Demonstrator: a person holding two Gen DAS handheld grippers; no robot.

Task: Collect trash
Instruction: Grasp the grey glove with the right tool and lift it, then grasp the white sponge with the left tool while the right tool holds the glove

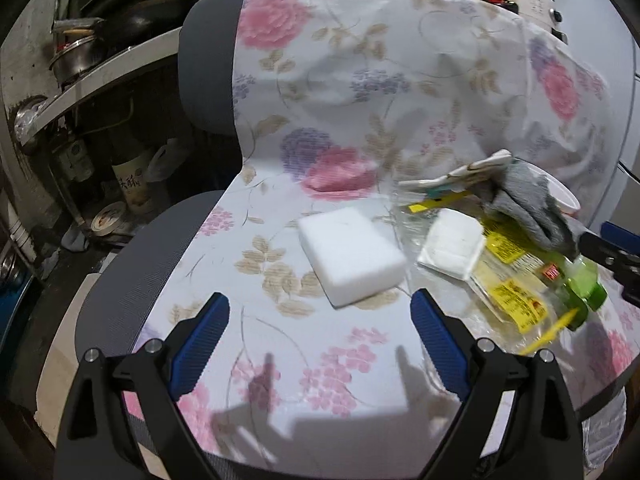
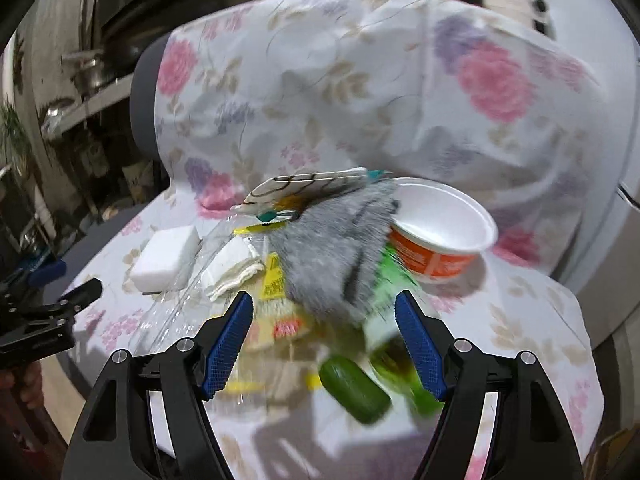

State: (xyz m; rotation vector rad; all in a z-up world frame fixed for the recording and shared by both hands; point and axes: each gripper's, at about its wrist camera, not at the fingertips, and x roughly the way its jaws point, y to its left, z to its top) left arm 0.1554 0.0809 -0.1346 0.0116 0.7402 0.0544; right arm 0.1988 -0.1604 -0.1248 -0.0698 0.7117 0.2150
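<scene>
A chair draped in a floral cloth (image 1: 360, 80) holds a heap of trash. My left gripper (image 1: 319, 299) stands open just short of a white foam block (image 1: 352, 256), with nothing between its pads. To the block's right lie a small white pad in clear wrap (image 1: 452, 246), a yellow-labelled clear wrapper (image 1: 512, 296), a grey glove (image 1: 528, 204) and a green-capped bottle (image 1: 576, 284). My right gripper (image 2: 324, 296) is open above the grey glove (image 2: 336, 256) and the green bottle (image 2: 356, 390), gripping nothing. An orange and white paper bowl (image 2: 444, 236) sits behind the glove.
A flat patterned packet (image 2: 308, 184) leans at the back of the heap. Left of the chair are cluttered shelves with metal pots (image 1: 76, 56), a bottle (image 1: 134, 184) and a tape roll (image 1: 108, 222). The left gripper's tip (image 2: 80, 292) shows at the right view's left edge.
</scene>
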